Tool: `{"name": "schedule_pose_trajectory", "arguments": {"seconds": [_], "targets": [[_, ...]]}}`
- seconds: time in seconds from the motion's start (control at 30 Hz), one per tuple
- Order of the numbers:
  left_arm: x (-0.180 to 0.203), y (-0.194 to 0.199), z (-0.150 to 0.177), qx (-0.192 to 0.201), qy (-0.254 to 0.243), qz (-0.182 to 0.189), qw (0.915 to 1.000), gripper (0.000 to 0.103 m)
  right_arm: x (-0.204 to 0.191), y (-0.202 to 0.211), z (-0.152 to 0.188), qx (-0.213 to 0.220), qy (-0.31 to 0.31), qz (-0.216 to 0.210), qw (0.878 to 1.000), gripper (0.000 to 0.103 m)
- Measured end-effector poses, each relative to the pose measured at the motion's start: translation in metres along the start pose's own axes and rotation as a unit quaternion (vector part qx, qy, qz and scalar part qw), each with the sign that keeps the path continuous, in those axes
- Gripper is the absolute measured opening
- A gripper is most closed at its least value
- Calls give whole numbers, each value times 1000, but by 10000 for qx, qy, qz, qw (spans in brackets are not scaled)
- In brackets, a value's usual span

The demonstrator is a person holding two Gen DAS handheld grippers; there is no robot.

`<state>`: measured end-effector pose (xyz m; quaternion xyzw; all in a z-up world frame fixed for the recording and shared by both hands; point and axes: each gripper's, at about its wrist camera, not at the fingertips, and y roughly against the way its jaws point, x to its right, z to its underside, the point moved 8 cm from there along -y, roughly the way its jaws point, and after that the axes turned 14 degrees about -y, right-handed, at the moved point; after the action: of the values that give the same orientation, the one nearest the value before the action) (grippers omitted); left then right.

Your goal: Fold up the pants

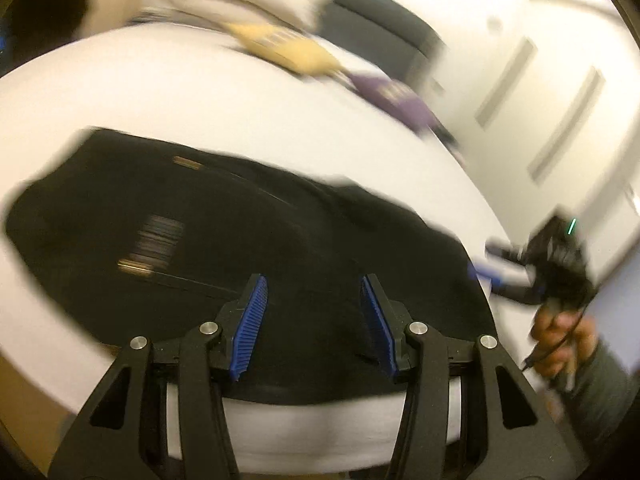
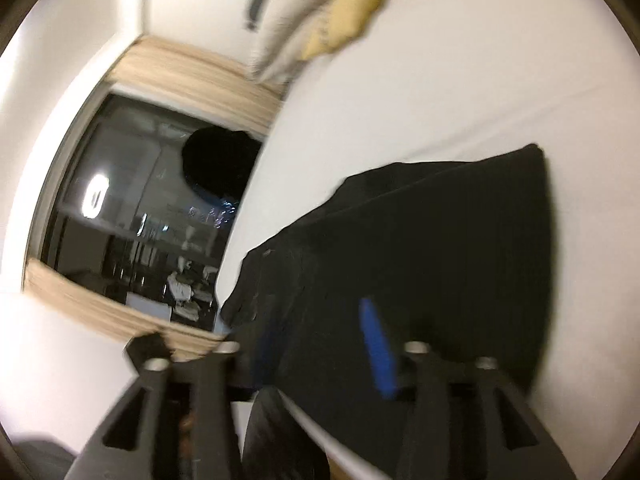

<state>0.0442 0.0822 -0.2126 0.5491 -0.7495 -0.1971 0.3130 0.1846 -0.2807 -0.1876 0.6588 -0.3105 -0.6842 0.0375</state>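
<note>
Black pants (image 1: pixel 240 240) lie folded on a white bed (image 1: pixel 200 92), with a striped label showing on top. My left gripper (image 1: pixel 314 292) is open and empty, just above the pants' near edge. In the right wrist view the same pants (image 2: pixel 420 248) lie on the bed (image 2: pixel 440 80). My right gripper (image 2: pixel 320 320) is open over their near end, its blue pads (image 2: pixel 378 344) blurred by motion. The right gripper also shows in the left wrist view (image 1: pixel 520 268), held in a hand at the bed's right edge.
A yellow garment (image 1: pixel 292 50) and a purple one (image 1: pixel 392 94) lie at the far side of the bed, next to grey pillows (image 1: pixel 240 0). A dark window (image 2: pixel 140 208) with a wooden frame stands left of the bed. White wardrobe doors (image 1: pixel 540 100) stand on the right.
</note>
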Motion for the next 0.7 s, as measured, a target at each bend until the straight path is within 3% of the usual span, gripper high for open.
{"name": "schedule_pose_trajectory", "arguments": {"seconds": [0.07, 0.1, 0.2, 0.27, 0.43, 0.6, 0.7], "targets": [[-42, 19, -1, 196, 479, -365, 9980, 53, 39, -24, -12, -101, -420, 789, 9959, 48], [-66, 30, 3, 293, 788, -540, 9950, 54, 41, -22, -13, 1, -381, 893, 9953, 46], [-119, 52, 22, 398, 1481, -807, 9849, 58, 25, -15, -7, 85, -270, 747, 9968, 49], [-143, 53, 32, 357, 1856, -810, 9786, 59, 1, -13, -1, 87, -174, 248, 9995, 50], [-173, 41, 48, 318, 2355, -431, 9704, 59, -34, -37, 14, -112, 4, -235, 9997, 53], [-210, 38, 61, 357, 2696, 72, 9623, 59, -39, -47, 32, -318, 18, -233, 9992, 53], [-229, 13, 60, 631, 2970, 532, 9513, 60, -48, -56, 40, -336, -43, -235, 9992, 53]]}}
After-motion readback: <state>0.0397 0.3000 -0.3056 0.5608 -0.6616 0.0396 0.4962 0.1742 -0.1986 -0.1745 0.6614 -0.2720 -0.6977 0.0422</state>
